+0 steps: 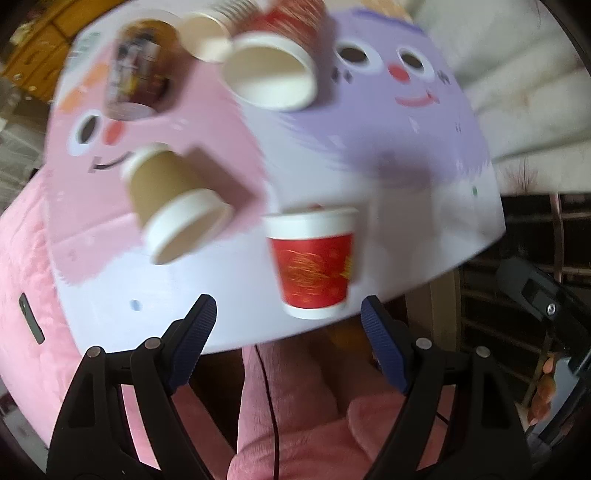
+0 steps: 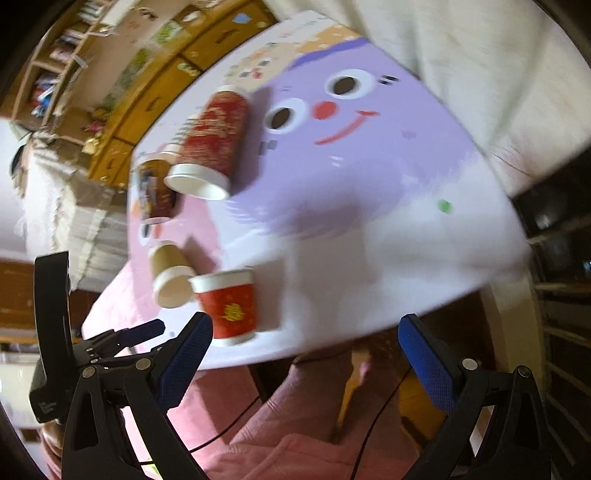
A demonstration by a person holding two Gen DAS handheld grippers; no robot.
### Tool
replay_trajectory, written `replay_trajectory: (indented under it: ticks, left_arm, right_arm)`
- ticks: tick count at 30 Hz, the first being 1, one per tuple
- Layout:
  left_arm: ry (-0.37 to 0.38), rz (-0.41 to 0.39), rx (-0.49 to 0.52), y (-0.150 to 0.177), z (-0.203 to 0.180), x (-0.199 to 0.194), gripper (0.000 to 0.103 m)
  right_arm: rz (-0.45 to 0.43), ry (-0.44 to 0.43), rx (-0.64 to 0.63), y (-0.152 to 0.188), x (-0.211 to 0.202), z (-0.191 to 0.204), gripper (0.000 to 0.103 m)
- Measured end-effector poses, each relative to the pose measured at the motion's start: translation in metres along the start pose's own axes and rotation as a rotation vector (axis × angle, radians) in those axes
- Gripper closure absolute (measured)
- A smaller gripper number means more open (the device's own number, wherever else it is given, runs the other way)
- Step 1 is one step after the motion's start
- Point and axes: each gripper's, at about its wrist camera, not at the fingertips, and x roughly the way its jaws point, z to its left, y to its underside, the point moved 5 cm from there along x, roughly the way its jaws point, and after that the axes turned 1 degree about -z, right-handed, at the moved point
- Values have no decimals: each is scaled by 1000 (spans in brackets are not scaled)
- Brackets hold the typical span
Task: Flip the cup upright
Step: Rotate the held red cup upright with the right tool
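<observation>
A small red paper cup [image 1: 314, 264] stands upright near the front edge of the pink and purple table [image 1: 369, 177]; it also shows in the right wrist view [image 2: 227, 306]. My left gripper [image 1: 288, 314] is open and empty just in front of it. My right gripper [image 2: 304, 332] is open and empty, below the table edge, right of that cup. A brown cup [image 1: 173, 201] lies on its side to the left. A large red cup [image 1: 280, 59] lies on its side farther back.
A dark printed cup [image 1: 136, 74] and a striped cup [image 1: 218, 26] sit at the far left of the table. The person's pink-clad legs [image 1: 288, 406] are below the table edge. Wooden cabinets [image 2: 140, 85] and a white sofa [image 2: 461, 66] lie beyond.
</observation>
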Motion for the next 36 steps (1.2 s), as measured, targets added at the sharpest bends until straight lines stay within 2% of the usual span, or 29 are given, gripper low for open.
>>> replay_trajectory:
  ticks: [4, 7, 8, 10, 12, 17, 21, 23, 25, 30, 33, 36]
  left_arm:
    - [-21, -90, -74, 23, 25, -2, 24]
    - [4, -104, -141, 33, 45, -6, 24]
    - [10, -106, -155, 33, 56, -9, 24]
    - [17, -110, -187, 40, 70, -10, 24]
    - [8, -95, -207, 52, 90, -9, 24]
    - [1, -47, -210, 67, 125, -2, 24]
    - [0, -28, -204, 77, 152, -9, 24]
    - [12, -12, -198, 78, 159, -7, 24]
    - [17, -2, -184, 80, 163, -7, 24]
    - [2, 4, -137, 75, 173, -11, 24]
    - [8, -12, -118, 69, 181, -16, 24]
    - [19, -34, -97, 63, 189, -22, 24]
  right_arm:
    - [48, -61, -25, -5, 21, 29, 1]
    - [121, -85, 4, -7, 47, 49, 1]
    - [139, -74, 4, -6, 54, 53, 1]
    - [173, 3, -14, -5, 71, 62, 1]
    - [165, 69, -39, -5, 87, 72, 4]
    - [198, 103, -39, -1, 119, 90, 10]
    - [197, 111, -10, 0, 135, 95, 19]
    - [174, 97, 22, -2, 140, 92, 24]
    - [146, 80, 42, -3, 144, 90, 35]
    - [62, 73, 85, -10, 137, 89, 37]
    - [-35, 64, 90, -15, 124, 89, 37]
    - [-196, 101, 25, -21, 110, 94, 38]
